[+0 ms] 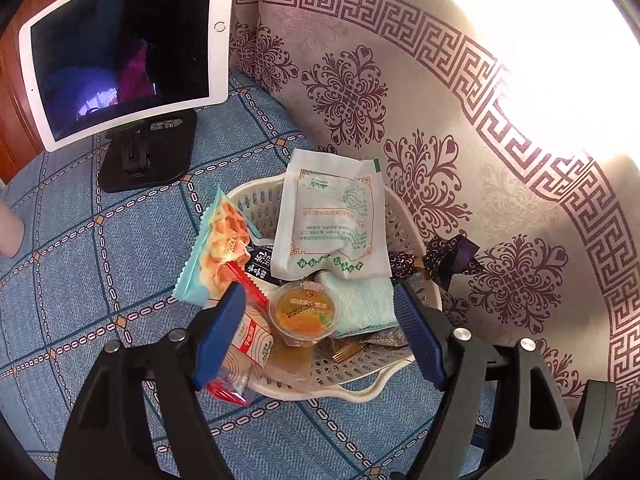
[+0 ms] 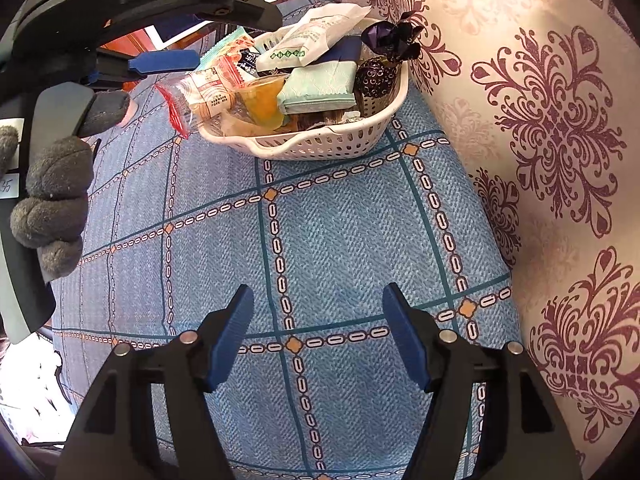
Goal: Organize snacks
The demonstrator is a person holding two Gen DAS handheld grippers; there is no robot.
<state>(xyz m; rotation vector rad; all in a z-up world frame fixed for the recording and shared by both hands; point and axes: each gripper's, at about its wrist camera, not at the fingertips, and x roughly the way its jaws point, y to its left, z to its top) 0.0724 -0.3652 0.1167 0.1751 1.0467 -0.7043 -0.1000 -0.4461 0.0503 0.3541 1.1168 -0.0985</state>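
left gripper (image 1: 320,340) is hovering with fingers apart over the jelly cup (image 1: 303,313) in the white basket (image 1: 352,390) | right gripper (image 2: 318,336) is hanging spread above the blue cloth (image 2: 340,232), holding nothing

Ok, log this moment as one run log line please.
left gripper: open, over basket | jelly cup: between fingers, ungripped | right gripper: open, over tablecloth

Your left wrist view looks down, close over the basket (image 1: 352,390); your right sees it farther off (image 2: 320,148).
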